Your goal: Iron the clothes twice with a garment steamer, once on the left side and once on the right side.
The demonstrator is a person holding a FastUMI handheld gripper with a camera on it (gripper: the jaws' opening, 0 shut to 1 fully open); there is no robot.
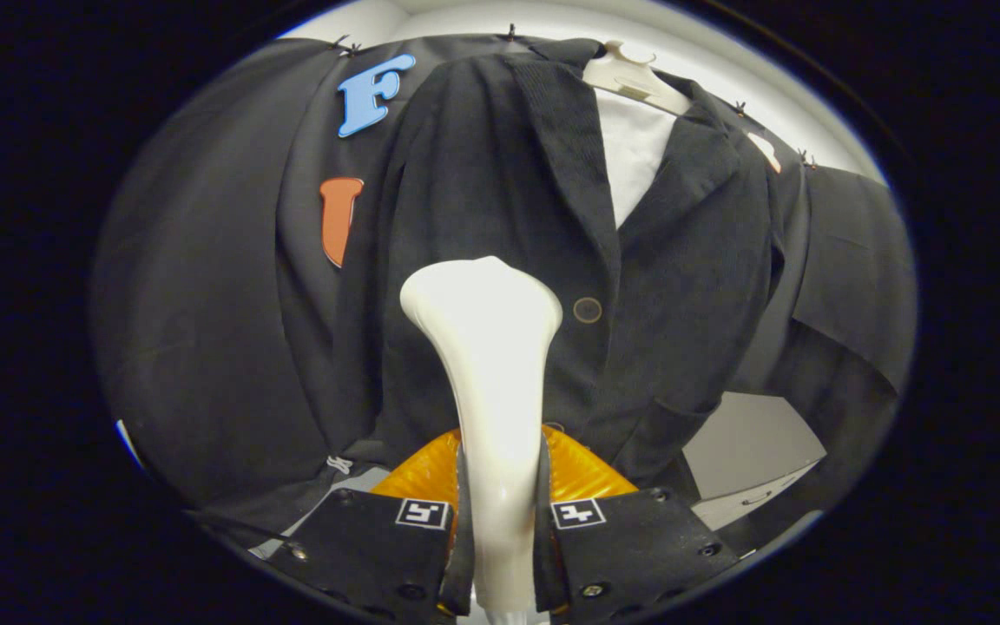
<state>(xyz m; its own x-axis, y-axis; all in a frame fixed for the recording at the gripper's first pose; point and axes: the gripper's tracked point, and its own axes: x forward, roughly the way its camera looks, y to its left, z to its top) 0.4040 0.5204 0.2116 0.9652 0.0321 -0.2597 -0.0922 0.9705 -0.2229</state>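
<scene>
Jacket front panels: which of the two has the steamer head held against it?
The panel on the buttonhole-free side of the button; the steamer, gripped in the tool, covers it.

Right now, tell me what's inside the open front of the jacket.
Between the lapels of the dark jacket shows white fabric under a pale hanger. Lower down the buttoned front hides it. The hand-held gripper clamps the steamer.

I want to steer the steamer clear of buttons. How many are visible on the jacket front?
1. The button sits on the jacket beside the steamer head, which the gripper fingers clamp. The steamer may hide others.
</scene>
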